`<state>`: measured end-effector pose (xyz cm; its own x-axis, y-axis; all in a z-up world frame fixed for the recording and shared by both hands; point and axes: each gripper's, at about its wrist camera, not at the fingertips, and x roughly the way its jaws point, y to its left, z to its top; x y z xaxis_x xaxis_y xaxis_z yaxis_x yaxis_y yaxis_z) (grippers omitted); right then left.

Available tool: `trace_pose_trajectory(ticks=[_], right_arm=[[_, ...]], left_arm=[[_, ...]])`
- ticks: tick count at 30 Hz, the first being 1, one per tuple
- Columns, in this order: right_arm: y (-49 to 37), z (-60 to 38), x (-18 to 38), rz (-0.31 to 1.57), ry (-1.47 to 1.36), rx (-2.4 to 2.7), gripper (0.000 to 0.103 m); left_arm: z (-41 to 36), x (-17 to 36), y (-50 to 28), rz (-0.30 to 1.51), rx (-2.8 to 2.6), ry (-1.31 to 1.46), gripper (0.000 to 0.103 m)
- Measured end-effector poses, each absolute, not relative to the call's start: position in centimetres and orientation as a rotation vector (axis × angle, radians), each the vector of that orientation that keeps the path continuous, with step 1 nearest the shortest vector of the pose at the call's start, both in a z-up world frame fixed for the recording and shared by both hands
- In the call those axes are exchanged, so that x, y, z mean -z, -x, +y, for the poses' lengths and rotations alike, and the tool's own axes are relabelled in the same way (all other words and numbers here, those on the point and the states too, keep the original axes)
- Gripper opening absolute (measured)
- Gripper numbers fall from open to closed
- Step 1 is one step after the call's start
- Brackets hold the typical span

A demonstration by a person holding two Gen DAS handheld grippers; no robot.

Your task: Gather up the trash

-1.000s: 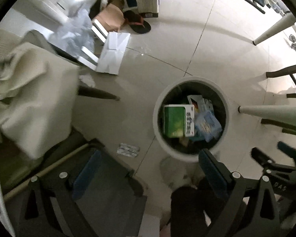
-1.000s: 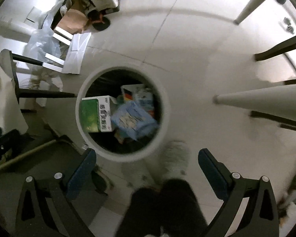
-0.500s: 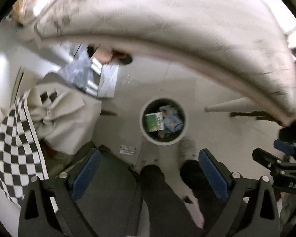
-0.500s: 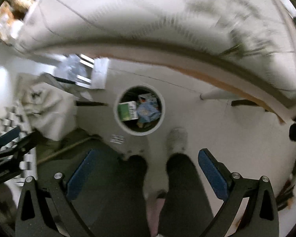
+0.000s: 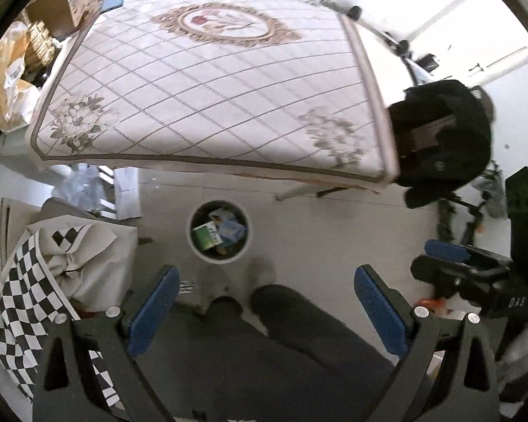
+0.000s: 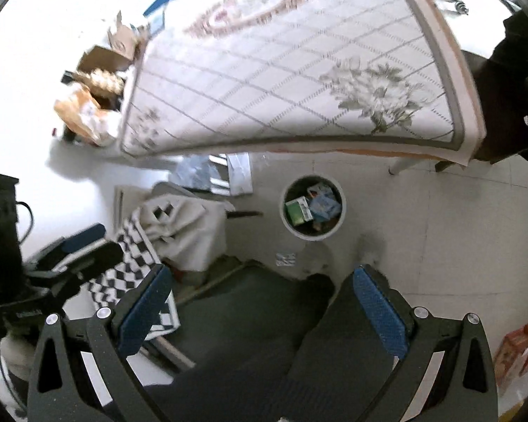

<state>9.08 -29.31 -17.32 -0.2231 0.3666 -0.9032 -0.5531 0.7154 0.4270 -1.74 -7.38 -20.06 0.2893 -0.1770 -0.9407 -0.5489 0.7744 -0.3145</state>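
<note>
A round white trash bin [image 5: 244, 249] stands on the tiled floor below the table edge and holds a green box [image 5: 204, 236] and blue packets [image 5: 233, 227]. It also shows in the right wrist view [image 6: 338, 228]. My left gripper [image 5: 265, 304] is open and empty, high above the floor. My right gripper [image 6: 258, 307] is open and empty, also high up. A small silver wrapper [image 6: 285, 259] lies on the floor near the bin; it also shows in the left wrist view [image 5: 186, 286].
A table with a floral quilted cloth [image 5: 211, 81] fills the upper view. A chair draped in beige and checkered cloth [image 5: 70, 256] stands at left. The person's dark legs [image 5: 299, 334] are below. A black jacket [image 5: 443, 140] hangs at right. Boxes and bags [image 5: 14, 59] sit far left.
Both grippers have risen well above the bin and table. The bin now looks small and far, and the tabletop has come into view.
</note>
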Motion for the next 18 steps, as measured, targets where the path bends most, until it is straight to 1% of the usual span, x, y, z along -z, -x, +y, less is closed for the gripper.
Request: trace_pose_trajectory(ticks=[4, 10, 18], right_arm=[[-8.1, -30.2, 14.2, 1.551, 0.142, -0.858, 0.103], [-7.2, -32.1, 11.7, 1.58, 0.101, -0.888, 0.103], [-6.7, -33.8, 10.4, 1.56, 0.071, -0.889, 0.103]], left_arm=[[-7.8, 17.0, 2.2, 1.257, -0.231, 0.685, 0.101], [-8.9, 13.7, 2.3, 1.222, -0.196, 0.693, 0.101], [-10.0, 11.9, 2.6, 1.178, -0.19, 0.703, 0.101]])
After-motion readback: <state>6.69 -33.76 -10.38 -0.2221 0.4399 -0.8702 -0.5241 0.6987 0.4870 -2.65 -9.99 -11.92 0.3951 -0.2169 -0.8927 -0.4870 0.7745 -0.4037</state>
